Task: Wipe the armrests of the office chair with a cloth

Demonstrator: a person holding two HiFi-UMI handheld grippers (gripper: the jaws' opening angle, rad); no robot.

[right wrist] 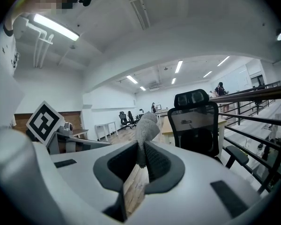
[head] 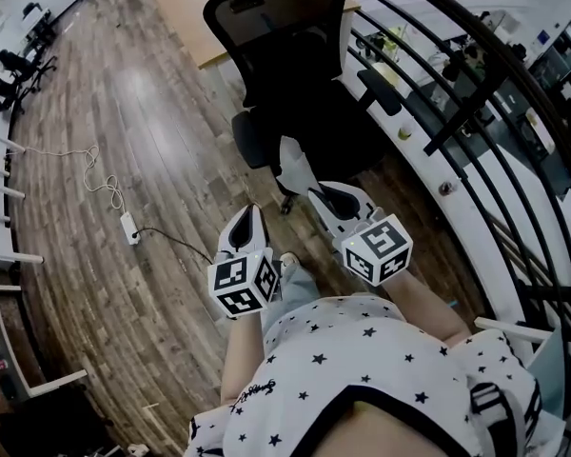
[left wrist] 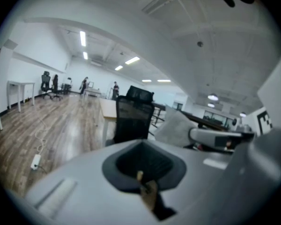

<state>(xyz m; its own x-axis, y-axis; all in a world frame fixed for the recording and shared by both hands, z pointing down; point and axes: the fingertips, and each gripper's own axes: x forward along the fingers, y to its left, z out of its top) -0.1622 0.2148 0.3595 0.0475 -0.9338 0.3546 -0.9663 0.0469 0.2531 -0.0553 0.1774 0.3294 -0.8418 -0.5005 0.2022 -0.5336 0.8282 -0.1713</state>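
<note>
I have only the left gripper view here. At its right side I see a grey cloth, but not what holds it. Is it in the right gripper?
Observer: Yes. The right gripper view shows the cloth pinched between the jaws of the right gripper and standing up from them.
Operator: Thank you. Does the cloth already touch the chair?
Observer: Not yet. In the right gripper view the chair stands beyond the cloth, apart from it.
Operator: My view shows only the backrest. Where is an armrest?
Observer: The head view shows one armrest on the chair's side nearest the railing, with no gripper on it.
</note>
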